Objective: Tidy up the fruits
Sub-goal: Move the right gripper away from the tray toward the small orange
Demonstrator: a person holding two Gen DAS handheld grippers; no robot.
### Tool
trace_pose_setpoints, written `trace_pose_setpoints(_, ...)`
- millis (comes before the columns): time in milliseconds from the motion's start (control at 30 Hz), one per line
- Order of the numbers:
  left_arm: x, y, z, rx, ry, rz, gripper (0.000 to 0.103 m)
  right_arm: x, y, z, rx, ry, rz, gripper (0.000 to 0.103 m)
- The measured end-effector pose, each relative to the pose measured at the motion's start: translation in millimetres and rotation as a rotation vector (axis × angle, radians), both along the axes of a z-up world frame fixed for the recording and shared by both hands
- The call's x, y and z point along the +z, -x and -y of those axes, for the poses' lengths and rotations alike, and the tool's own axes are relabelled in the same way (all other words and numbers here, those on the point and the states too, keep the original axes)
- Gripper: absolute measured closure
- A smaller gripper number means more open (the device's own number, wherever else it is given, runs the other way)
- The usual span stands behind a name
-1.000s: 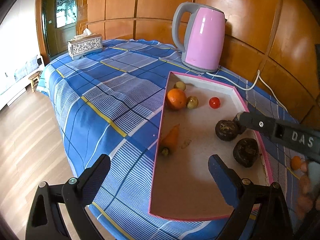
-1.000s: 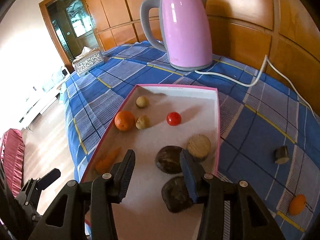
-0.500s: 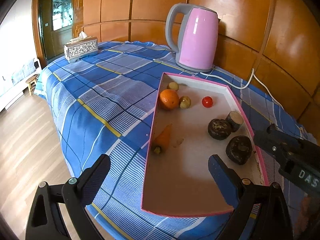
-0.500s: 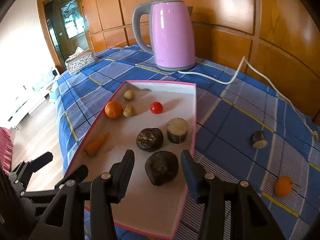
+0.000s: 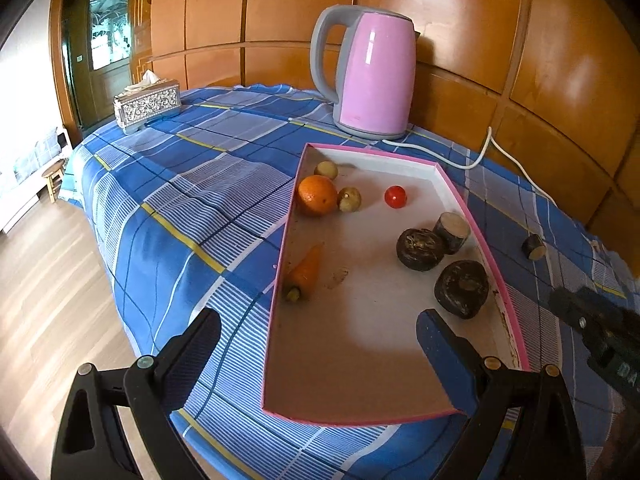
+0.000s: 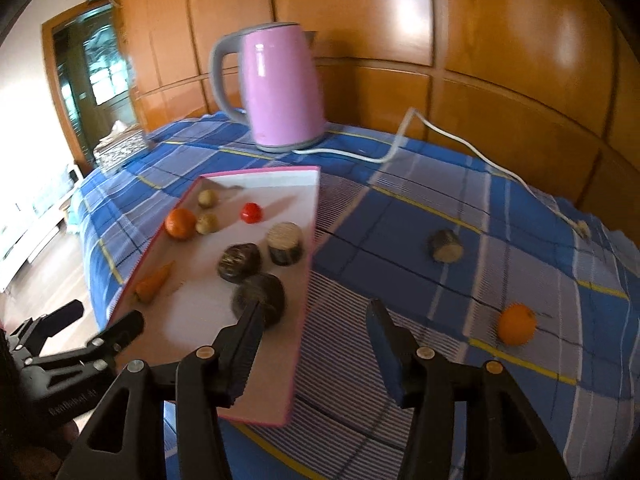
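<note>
Fruits and vegetables lie in a shallow pink-edged tray (image 5: 472, 204) on a desk covered with a blue plaid cloth (image 5: 192, 200). Along the tray's left side sit an orange (image 5: 317, 195), two small yellowish-brown round fruits (image 5: 349, 199) close by it, one nearer the far corner, and a carrot (image 5: 306, 272) lying against the left wall. A small red tomato (image 5: 395, 196) rests alone toward the far end. On the tray's right side, two dark, rough round pieces (image 5: 420, 249) sit near each other, and a short dark log-like chunk with a pale cut face (image 5: 452, 232) stands just beside the farther one.

Outside the tray, on the cloth to its right, lie a second log-like chunk (image 6: 445, 245) and, nearer the camera, a second orange (image 6: 516, 324), well apart from each other.

The left gripper (image 5: 318, 346) hovers over the near end of the tray, fingers spread wide with nothing between them. The right gripper (image 6: 314, 338) hangs above the tray's right edge, fingers also spread wide and holding nothing; its left finger overlaps the nearest dark piece in the right wrist view, but whether it touches is unclear.

A pink electric kettle (image 5: 370, 76) with a grey handle stands beyond the tray, its white cord (image 6: 400, 148) trailing across the cloth. A silver patterned tissue box (image 5: 147, 105) sits at the far left corner. Wooden wall panels (image 5: 460, 32) rise behind.
</note>
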State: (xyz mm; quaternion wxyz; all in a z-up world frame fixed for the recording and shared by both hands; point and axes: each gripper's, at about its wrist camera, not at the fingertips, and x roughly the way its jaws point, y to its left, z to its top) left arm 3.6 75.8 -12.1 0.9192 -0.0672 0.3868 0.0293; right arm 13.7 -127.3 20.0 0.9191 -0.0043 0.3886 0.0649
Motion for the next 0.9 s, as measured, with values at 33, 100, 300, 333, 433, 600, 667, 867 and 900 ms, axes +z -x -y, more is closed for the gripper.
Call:
trace_pose_setpoints(33, 0, 0, 0, 0.000, 0.001, 0.000, 0.004, -1, 2, 4, -0.010, -0.002, -0.002, 0.049)
trace_pose_setpoints(100, 0, 0, -1, 0.000, 0.005, -0.002, 0.004, -4, 9, 13, -0.031, -0.005, -0.009, 0.049)
trace_pose_setpoints(300, -2, 0, 3, -0.007, 0.000, -0.007, 0.004, -10, 31, 47, -0.120, -0.002, -0.021, 0.049)
trace_pose_setpoints(333, -2, 0, 4, -0.009, -0.003, -0.009, 0.004, -12, 34, 55, -0.143, -0.004, -0.028, 0.049)
trace_pose_setpoints(433, -2, 1, 7, -0.018, -0.011, -0.013, 0.004, -20, 40, 77, -0.214, -0.014, -0.056, 0.049)
trace_pose_setpoints(600, 1, 2, 9, -0.030, -0.018, -0.002, 0.004, -27, 48, 95, -0.279, -0.006, -0.070, 0.049)
trace_pose_setpoints(667, 3, 3, 11, -0.045, -0.018, 0.008, 0.004, -28, 50, 98, -0.290, -0.001, -0.070, 0.049)
trace_pose_setpoints(867, 6, 7, 23, -0.111, -0.026, 0.024, 0.004, -24, 51, 99, -0.301, 0.017, -0.048, 0.049)
trace_pose_setpoints(900, 6, 7, 25, -0.119, -0.023, 0.023, 0.004, -23, 52, 99, -0.301, 0.021, -0.043, 0.049)
